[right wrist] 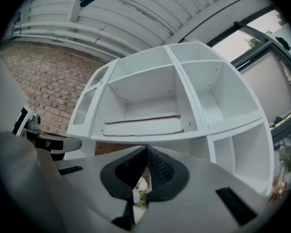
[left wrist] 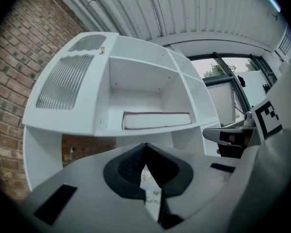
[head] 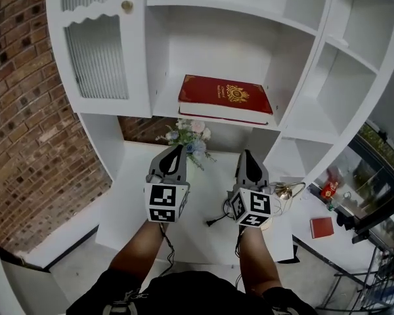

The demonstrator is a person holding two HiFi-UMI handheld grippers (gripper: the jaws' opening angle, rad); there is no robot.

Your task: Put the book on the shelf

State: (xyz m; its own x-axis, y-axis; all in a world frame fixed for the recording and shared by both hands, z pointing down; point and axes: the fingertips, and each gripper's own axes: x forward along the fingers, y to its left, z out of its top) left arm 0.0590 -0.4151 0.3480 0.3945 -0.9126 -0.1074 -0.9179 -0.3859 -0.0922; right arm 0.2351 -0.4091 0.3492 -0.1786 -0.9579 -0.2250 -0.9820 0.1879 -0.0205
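While the red book (head: 224, 98) lies flat on the middle shelf (head: 165, 104) of a white cabinet, close to its front edge, the left gripper (head: 178, 151) and right gripper (head: 247, 155) sit below it, both closed on nothing. A careless upward swing could nudge the book off, or brush the flowers (head: 192, 135) just ahead.

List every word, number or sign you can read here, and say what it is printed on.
Red book cover: gold lettering and an emblem, too small to read.
Cube markers: black-and-white square patterns, no letters or numbers.
Small red item at right: nothing legible.
No text here can be read.
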